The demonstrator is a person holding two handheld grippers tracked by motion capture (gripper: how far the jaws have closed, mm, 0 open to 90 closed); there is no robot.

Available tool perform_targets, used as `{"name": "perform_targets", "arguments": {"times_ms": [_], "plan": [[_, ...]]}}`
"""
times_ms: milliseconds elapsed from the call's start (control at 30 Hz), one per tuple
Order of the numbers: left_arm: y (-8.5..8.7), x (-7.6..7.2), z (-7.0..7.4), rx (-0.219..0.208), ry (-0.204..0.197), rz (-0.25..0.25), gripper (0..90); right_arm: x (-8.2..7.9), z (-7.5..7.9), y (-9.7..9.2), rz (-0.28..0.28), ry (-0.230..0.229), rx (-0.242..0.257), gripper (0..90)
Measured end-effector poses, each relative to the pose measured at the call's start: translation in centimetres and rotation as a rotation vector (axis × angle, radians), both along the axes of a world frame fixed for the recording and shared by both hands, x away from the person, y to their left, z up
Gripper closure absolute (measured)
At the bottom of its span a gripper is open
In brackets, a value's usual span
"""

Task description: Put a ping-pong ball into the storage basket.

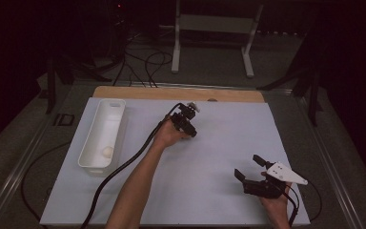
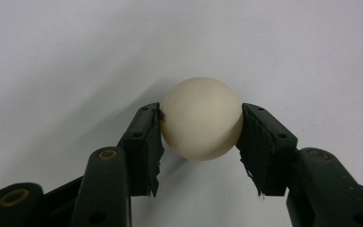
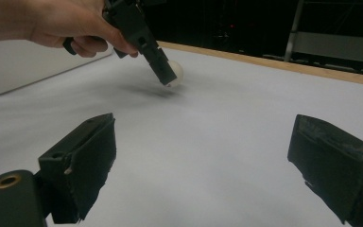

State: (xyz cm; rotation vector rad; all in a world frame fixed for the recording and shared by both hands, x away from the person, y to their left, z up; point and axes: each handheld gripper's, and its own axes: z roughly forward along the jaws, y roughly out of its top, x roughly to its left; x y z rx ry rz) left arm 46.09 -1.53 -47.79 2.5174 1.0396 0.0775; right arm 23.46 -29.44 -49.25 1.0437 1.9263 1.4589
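A cream-white ball is pinched between the two black pads of my left gripper, which is shut on it just above the white table sheet. In the right gripper view the same ball sits at the tip of the left gripper, which slants down from a hand. From above, the left gripper is near the middle of the sheet. My right gripper rests at the front right, jaws wide apart, and nothing lies between its pads.
A long white tray stands along the left side of the sheet with another pale ball inside. A wooden strip runs along the far edge. Cables trail from both grippers. A metal frame stands beyond the table.
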Motion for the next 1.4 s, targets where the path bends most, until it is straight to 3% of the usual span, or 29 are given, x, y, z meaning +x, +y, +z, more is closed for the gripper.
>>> {"name": "perform_targets", "arguments": {"times_ms": [1400], "plan": [[2.0, -0.7, 3.6, 0.009, -0.033, -0.014, 51.2, 0.0, -0.1, 0.0, 0.001, 0.0, -0.003, 8.4]]}}
